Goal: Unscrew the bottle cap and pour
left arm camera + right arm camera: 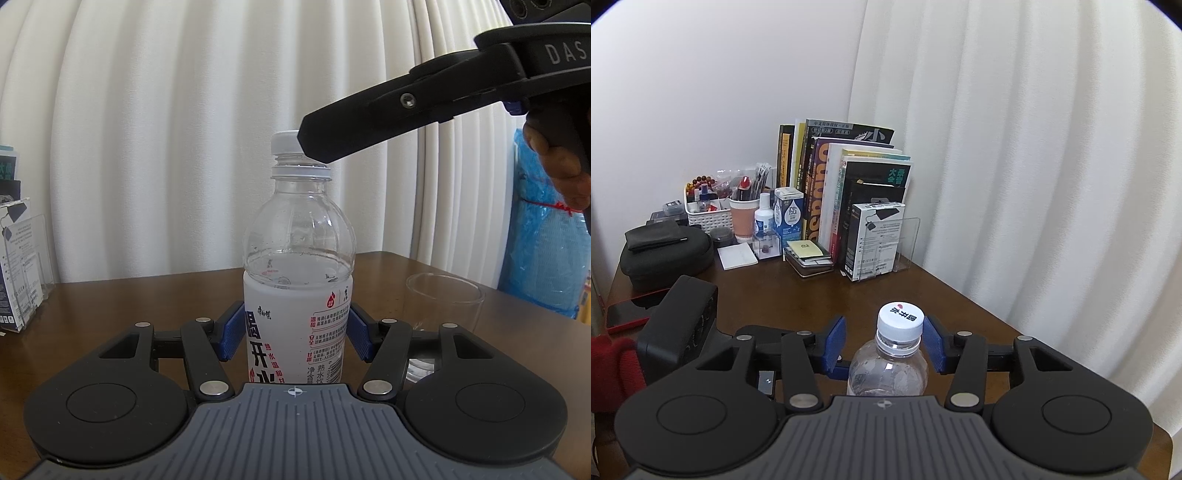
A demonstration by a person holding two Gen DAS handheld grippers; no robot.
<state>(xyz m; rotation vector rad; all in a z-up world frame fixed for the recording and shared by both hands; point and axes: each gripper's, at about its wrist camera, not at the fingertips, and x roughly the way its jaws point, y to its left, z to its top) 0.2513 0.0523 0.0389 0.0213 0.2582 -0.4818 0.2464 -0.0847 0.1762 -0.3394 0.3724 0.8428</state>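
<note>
A clear water bottle [295, 254] with a white label stands upright on the brown table [129, 306]. My left gripper [295, 332] is shut on its labelled body, a blue pad pressed to each side. The white cap [900, 320] sits on the neck, with bare thread showing between it and the loose ring below. My right gripper [886, 334] straddles the cap from above, open: the left pad [835, 343] stands clear of it and the right pad is close beside it. In the left wrist view the right gripper [317, 144] reaches in from the upper right. An empty glass [443, 295] stands right of the bottle.
Books [849, 184], a white box in a clear stand [875, 240], a small basket [705, 210] and a black pouch [665, 254] crowd the table's far left corner. A red phone [628, 314] lies at the left edge. White curtains hang behind; a blue bag [546, 240] stands beyond the glass.
</note>
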